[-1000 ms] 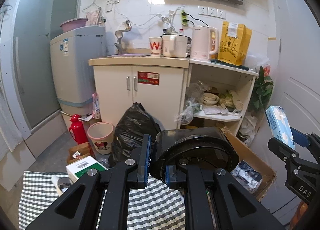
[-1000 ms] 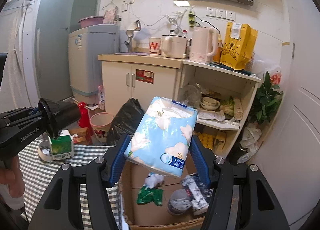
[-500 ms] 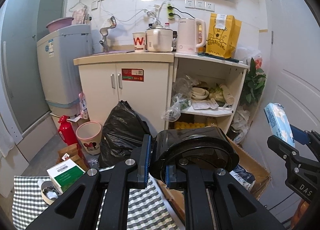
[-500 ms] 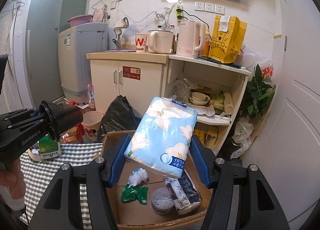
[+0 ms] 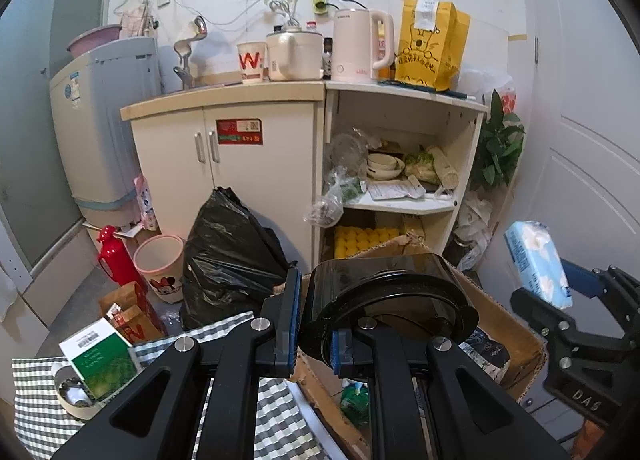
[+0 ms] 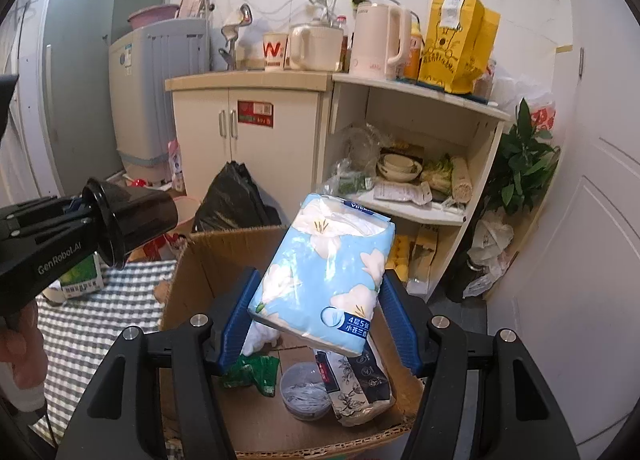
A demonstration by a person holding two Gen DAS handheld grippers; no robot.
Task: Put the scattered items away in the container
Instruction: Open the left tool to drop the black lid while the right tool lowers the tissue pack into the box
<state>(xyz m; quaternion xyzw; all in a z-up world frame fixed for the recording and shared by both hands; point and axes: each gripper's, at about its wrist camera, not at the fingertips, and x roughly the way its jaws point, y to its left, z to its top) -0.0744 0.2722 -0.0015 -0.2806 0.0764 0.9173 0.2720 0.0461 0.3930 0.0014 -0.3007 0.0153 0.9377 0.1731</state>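
My left gripper (image 5: 314, 324) is shut on the rim of a black cup (image 5: 384, 296), held sideways above the near-left edge of the open cardboard box (image 5: 516, 336). From the right wrist view, the same black cup (image 6: 132, 219) hangs at the left, over the checked cloth. My right gripper (image 6: 320, 316) is shut on a blue flowered tissue pack (image 6: 324, 276), held tilted above the middle of the cardboard box (image 6: 200, 260). Inside the box lie a green wrapper (image 6: 252, 370), a round lidded tub (image 6: 306, 392) and a dark patterned pouch (image 6: 356, 384).
A green-and-white carton (image 5: 100, 360) and a small round dish (image 5: 72, 392) rest on the checked cloth (image 5: 36, 408). Behind stand a black rubbish bag (image 5: 228, 252), a pink bin (image 5: 160, 268), a red flask (image 5: 110, 256), a cupboard (image 5: 240, 163) and open shelves (image 5: 400, 179).
Both grippers have moved right and forward with their loads. The box now lies under the tissue pack, and the cup has reached the box's left edge.
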